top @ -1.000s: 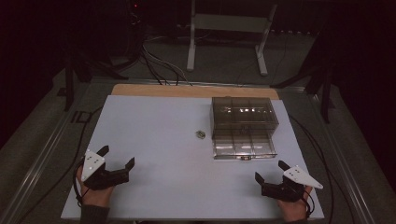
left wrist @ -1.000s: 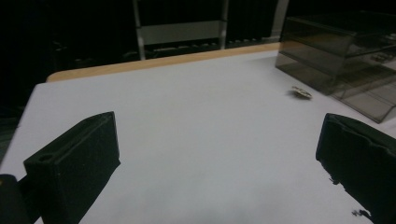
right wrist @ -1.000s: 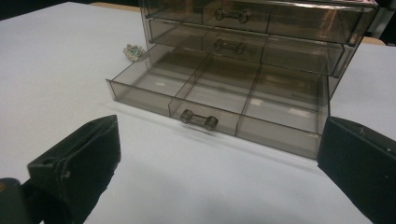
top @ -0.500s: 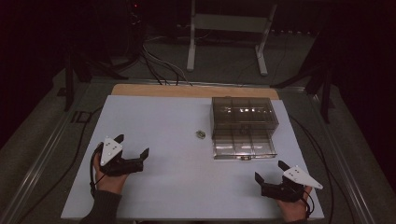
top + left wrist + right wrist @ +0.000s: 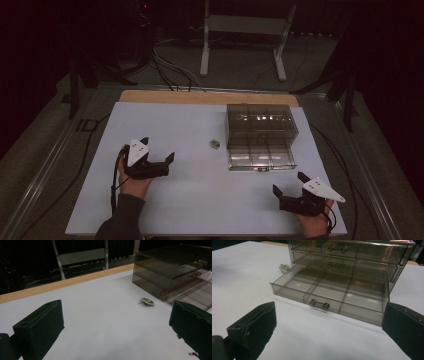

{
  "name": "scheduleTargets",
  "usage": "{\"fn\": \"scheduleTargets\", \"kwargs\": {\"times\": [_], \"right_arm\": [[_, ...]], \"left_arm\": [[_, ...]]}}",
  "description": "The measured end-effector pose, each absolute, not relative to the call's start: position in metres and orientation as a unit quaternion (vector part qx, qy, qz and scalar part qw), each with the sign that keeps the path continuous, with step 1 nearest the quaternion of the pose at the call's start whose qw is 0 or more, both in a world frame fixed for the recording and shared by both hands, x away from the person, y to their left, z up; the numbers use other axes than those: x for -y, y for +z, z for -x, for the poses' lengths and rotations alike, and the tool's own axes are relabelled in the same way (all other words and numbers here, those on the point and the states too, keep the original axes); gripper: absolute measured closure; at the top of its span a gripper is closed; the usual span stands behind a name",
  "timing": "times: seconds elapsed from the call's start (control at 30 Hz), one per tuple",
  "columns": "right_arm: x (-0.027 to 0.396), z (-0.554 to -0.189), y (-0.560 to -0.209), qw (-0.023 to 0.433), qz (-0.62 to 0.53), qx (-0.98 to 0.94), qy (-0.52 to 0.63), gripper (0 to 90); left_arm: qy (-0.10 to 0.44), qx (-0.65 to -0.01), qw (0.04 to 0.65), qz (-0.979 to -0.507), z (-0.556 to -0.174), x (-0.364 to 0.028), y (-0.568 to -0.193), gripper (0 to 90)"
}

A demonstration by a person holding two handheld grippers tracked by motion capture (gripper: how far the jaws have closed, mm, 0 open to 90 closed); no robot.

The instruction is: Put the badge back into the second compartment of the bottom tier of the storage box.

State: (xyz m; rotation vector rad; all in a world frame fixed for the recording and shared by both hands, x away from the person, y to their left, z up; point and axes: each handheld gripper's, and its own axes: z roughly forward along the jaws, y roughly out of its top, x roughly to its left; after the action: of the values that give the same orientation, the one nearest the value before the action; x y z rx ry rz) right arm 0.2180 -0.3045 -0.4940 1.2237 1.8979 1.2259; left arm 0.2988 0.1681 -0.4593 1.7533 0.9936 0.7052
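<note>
**Left tool closes in on the brooch**

Since a second ago the left tool (image 5: 157, 151) has travelled from the near left corner of the bench (image 5: 165, 200) up and inward, toward the middle of the white surface; the right tool (image 5: 289, 183) has stayed where it was, near the front right corner.

Both tools are held wide apart at the jaws and grip nothing. In the left gripper view the two black jaws stand at the far edges of the picture with bare bench between them, and the right gripper view shows the same spread.

The small brooch (image 5: 214, 144), a metal piece with a green stone, lies flat on the bench just left of the drawer box (image 5: 260, 120). It sits apart from the left tool, ahead of it and to its right. In the left gripper view the brooch (image 5: 147, 301) rests close to the lower front corner of the box (image 5: 172, 270), not touching it.

The box is of smoked clear plastic with three drawers. Its bottom drawer (image 5: 261, 159) is pulled out toward the person; the two above are shut. In the right gripper view the open drawer (image 5: 332, 293) shows three compartments side by side and a small handle (image 5: 319, 304) at its front, with the brooch (image 5: 284, 267) beyond its left end.
</note>
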Motion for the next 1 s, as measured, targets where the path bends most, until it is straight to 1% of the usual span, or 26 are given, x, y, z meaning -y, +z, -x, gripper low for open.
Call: {"fn": "scheduleTargets", "kwargs": {"times": [1.0], "right_arm": [[0.304, -0.218, -0.494, 0.279, -0.457, -0.708, 0.460, 0.0]], "left_arm": [[0.272, -0.417, 0.482, -0.721, -0.336, -0.131, -0.463, 0.3]]}}
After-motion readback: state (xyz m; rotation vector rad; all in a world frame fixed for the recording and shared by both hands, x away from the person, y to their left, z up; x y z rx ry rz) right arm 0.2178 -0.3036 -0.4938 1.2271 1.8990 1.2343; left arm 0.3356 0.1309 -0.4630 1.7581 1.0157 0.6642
